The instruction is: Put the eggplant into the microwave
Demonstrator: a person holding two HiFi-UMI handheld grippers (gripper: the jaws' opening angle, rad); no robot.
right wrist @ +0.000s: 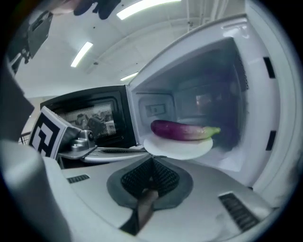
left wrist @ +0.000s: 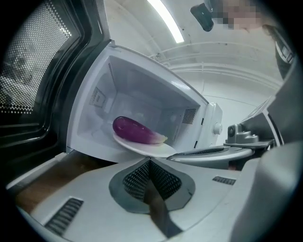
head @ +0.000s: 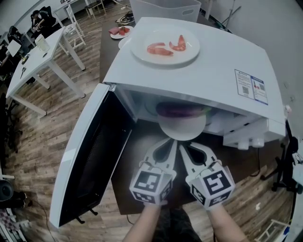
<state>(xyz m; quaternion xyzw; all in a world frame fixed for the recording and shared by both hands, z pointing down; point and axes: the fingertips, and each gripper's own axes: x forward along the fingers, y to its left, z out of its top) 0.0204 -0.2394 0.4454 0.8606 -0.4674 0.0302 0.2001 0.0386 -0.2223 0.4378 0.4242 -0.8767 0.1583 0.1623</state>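
Observation:
The purple eggplant (head: 180, 111) (left wrist: 135, 130) (right wrist: 182, 130) lies on a white plate (head: 182, 133) (left wrist: 152, 149) (right wrist: 182, 147). The plate sits at the mouth of the open white microwave (head: 199, 71), its near half sticking out of the cavity. My left gripper (head: 173, 142) (left wrist: 150, 159) and right gripper (head: 182, 144) (right wrist: 152, 159) lie side by side in front of it. Each has its tips at the plate's near rim, and both look shut on that rim. The microwave door (head: 90, 160) hangs wide open to the left.
A plate of shrimp (head: 165, 47) rests on top of the microwave. A white bin (head: 163, 9) and a small dish of red food (head: 120, 31) are behind it. The microwave stands on a dark table (head: 142, 184). White desks (head: 38, 56) are at the far left.

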